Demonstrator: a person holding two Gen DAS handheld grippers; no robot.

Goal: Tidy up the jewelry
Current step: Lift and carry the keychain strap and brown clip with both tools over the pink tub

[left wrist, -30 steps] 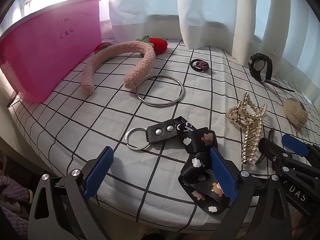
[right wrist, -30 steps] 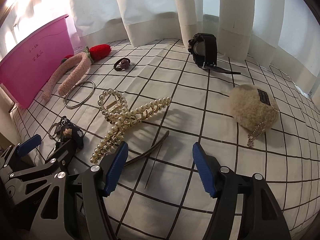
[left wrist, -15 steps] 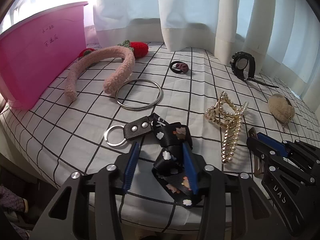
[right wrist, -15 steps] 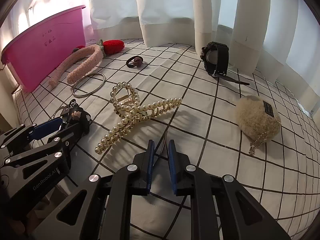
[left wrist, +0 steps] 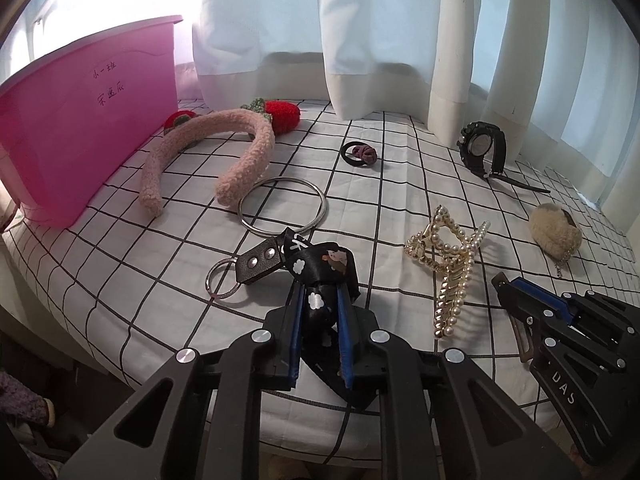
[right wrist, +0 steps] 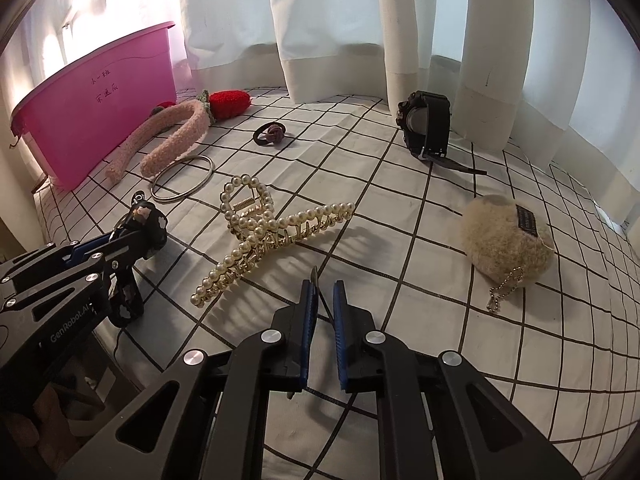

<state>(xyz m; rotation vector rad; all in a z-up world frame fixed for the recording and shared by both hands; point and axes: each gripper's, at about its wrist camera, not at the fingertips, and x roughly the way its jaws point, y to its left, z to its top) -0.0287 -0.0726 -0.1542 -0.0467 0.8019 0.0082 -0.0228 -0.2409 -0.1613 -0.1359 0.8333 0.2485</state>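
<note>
My left gripper (left wrist: 318, 300) is shut on a black printed strap keychain (left wrist: 320, 268) with a metal key ring (left wrist: 222, 282), lifting its strap end off the checked cloth. It also shows in the right wrist view (right wrist: 140, 220). My right gripper (right wrist: 323, 292) is shut on a thin dark hair clip (right wrist: 316, 280). A pearl claw clip (right wrist: 256, 236) lies just ahead of it, also seen in the left wrist view (left wrist: 448, 256). The pink bin (left wrist: 80, 120) stands at the far left.
On the cloth lie a pink fuzzy headband (left wrist: 240, 148), a metal hoop (left wrist: 282, 206), a red knitted strawberry (left wrist: 282, 116), a hair tie (left wrist: 360, 154), a black watch (right wrist: 426, 128) and a beige pompom (right wrist: 504, 240). White curtains hang behind. The table edge is near me.
Both grippers closed from open: the left onto the strap keychain, the right onto the hair clip. Both have drawn up and back a little, raising the strap.
</note>
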